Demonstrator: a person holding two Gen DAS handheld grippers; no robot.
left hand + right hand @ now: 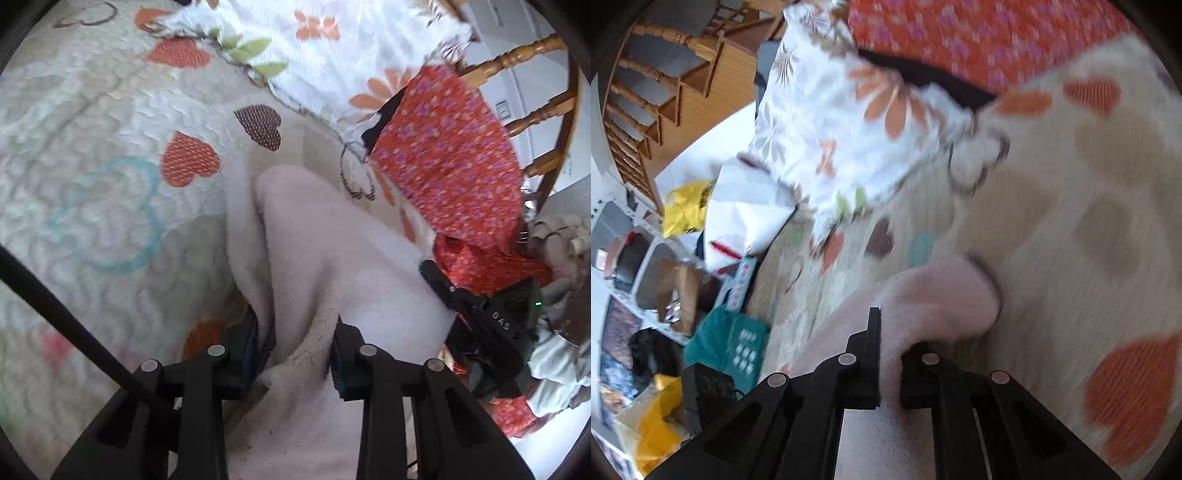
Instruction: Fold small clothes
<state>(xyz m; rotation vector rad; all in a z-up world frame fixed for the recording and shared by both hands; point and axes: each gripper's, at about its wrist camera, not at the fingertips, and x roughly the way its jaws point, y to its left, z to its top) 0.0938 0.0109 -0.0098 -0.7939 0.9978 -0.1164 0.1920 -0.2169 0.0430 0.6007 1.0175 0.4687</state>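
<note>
- Sock [314,236]: pale pink, fuzzy, soft; draped lengthwise with a deep fold along its left side; fine dark specks near the lower end.
- Location: held just above the quilt [92,129], a cream quilted cover printed with orange, brown and blue hearts.
- Left claw [299,354]: clamped on the sock, fabric bunched between both fingers.
- Right claw [890,369]: clamped on the sock [938,295]; rounded end curls past the fingertips.
- Red floral garment [443,155]: beside the sock, to the right.
- White floral cloth [314,48]: beyond, on the quilt.
- Wooden chair [535,107]: behind the red garment.
</note>
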